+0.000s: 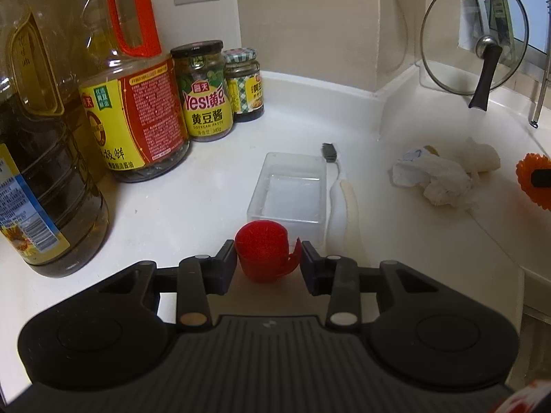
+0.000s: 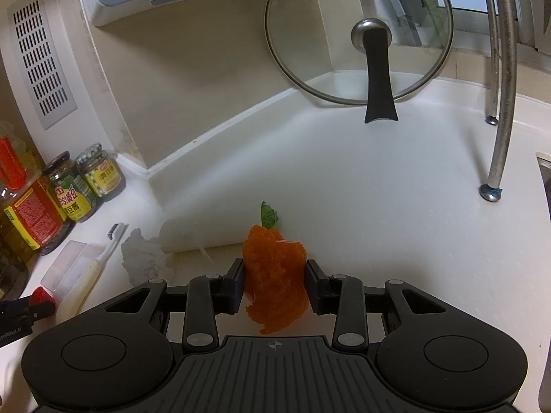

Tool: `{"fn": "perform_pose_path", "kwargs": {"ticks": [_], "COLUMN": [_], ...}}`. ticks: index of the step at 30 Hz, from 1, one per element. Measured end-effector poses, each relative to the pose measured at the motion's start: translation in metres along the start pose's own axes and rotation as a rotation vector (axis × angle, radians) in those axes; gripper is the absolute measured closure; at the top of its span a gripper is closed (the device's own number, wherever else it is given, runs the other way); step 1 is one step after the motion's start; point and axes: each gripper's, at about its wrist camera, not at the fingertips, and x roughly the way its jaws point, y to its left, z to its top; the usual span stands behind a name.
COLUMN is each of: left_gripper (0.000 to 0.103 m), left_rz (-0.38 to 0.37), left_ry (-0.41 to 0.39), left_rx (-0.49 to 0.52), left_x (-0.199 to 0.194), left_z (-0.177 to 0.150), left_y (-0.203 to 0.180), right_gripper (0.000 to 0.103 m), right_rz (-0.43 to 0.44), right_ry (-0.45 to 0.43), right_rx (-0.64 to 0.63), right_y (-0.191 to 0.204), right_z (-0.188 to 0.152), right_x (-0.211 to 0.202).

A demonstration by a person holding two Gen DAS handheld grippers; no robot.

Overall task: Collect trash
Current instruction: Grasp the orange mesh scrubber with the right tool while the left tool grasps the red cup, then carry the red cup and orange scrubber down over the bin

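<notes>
Here orange mesh (image 2: 273, 285) sits between closed jaws.

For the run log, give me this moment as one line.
left gripper: shut on red cup | right gripper: shut on orange mesh scrubber | crumpled tissue: on counter, ungrasped

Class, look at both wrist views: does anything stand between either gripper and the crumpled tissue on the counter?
Each gripper is already occupied: the left gripper holds a small red cup, the right gripper an orange mesh scrubber. Only bare countertop lies before the crumpled tissue; the clear box and toothbrush sit left of it.
</notes>
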Motion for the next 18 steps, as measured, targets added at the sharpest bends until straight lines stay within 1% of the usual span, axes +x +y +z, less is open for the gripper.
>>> {"fn": "perform_pose_path", "kwargs": {"ticks": [9, 13, 18], "left_gripper": [0.067, 0.067, 0.067], "left_rz": [0.013, 0.034, 0.067], "left_ry": [-0.023, -0.035, -0.05], "left_rx": [0.007, 0.006, -0.024], "left_x": [-0.03, -0.052, -0.085], "left_z": [0.002, -0.001, -0.009], "left_y": [-0.011, -0.021, -0.039], "right_gripper": [0.066, 0.066, 0.066], "right_rz": [0.032, 0.065, 0.119], "right_ry": [-0.02, -0.031, -0.024], "right_rx": [-0.003, -0.015, -0.04], "right_y": [-0.003, -0.007, -0.016], "right_z": [-0.003, -0.004, -0.007], "right_x": [-0.023, -0.036, -0.054]}}
